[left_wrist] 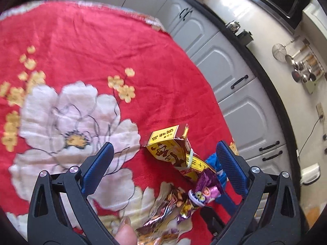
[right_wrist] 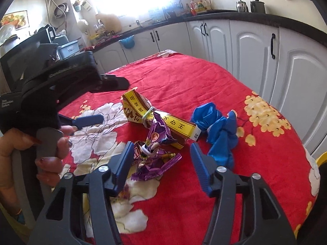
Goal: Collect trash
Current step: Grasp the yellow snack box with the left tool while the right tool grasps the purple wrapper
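Observation:
A crumpled yellow and brown seasoning packet (left_wrist: 173, 149) (right_wrist: 147, 112) lies on the red flowered tablecloth (left_wrist: 92, 47) (right_wrist: 184, 77). Purple snack wrappers (left_wrist: 184, 200) (right_wrist: 155, 151) lie beside it, and a crumpled blue bag (right_wrist: 216, 130) (left_wrist: 214, 163) lies to their right. My left gripper (left_wrist: 163, 149) is open, hovering over the packet and wrappers; it also shows in the right wrist view (right_wrist: 102, 102) at the left. My right gripper (right_wrist: 161, 149) is open, its fingers either side of the purple wrappers, just above the cloth.
White kitchen cabinets (right_wrist: 255, 47) (left_wrist: 235, 94) under a black counter (right_wrist: 224, 15) run behind and to the right of the table. Kettles (right_wrist: 251, 6) and bottles stand on the counter. The table edge (right_wrist: 302, 143) curves close on the right.

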`<state>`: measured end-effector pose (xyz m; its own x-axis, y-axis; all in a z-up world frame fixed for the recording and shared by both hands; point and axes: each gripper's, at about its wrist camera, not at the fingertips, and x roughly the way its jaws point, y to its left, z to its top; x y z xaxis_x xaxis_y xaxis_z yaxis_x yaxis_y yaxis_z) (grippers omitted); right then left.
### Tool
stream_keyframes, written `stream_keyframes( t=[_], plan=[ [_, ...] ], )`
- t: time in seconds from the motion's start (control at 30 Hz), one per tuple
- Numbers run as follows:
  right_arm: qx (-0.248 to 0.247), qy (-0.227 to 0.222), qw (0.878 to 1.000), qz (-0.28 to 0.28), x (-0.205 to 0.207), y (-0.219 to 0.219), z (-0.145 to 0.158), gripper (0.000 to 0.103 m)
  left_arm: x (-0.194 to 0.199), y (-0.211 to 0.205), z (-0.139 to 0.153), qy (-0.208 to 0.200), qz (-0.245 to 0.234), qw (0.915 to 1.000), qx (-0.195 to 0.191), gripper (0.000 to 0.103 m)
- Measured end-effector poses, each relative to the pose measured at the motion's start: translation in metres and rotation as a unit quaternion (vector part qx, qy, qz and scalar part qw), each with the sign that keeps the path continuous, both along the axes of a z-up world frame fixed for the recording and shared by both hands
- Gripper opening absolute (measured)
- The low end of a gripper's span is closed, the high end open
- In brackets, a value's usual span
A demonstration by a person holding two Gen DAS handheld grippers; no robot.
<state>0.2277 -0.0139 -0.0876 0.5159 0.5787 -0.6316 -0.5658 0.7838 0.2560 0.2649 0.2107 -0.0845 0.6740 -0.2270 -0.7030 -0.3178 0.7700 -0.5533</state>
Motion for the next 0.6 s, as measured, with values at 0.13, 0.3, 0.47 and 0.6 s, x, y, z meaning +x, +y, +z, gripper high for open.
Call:
stream_keyframes(
  t=[0.13,0.3,0.47,0.6],
  plan=[
    [0.011,0.022,1.000,-0.001,0.009,0.000,-0.006,0.036,0.011,0.001,-0.014,0.014,0.006,0.9993,-0.034,0.092],
    [0.015,0.019,1.000,0.010,0.005,0.000,-0.005,0.018,0.017,-0.001,-0.020,0.015,0.012,0.9984,-0.053,0.091],
    [0.022,0.016,1.000,0.007,-0.001,-0.008,-0.002,0.014,0.024,-0.004,-0.021,0.027,0.021,0.9984,-0.046,0.079],
    [0.023,0.006,1.000,0.000,-0.011,-0.022,0.000,0.013,0.029,-0.008,-0.022,0.038,0.021,0.9987,-0.027,0.057]
  ],
)
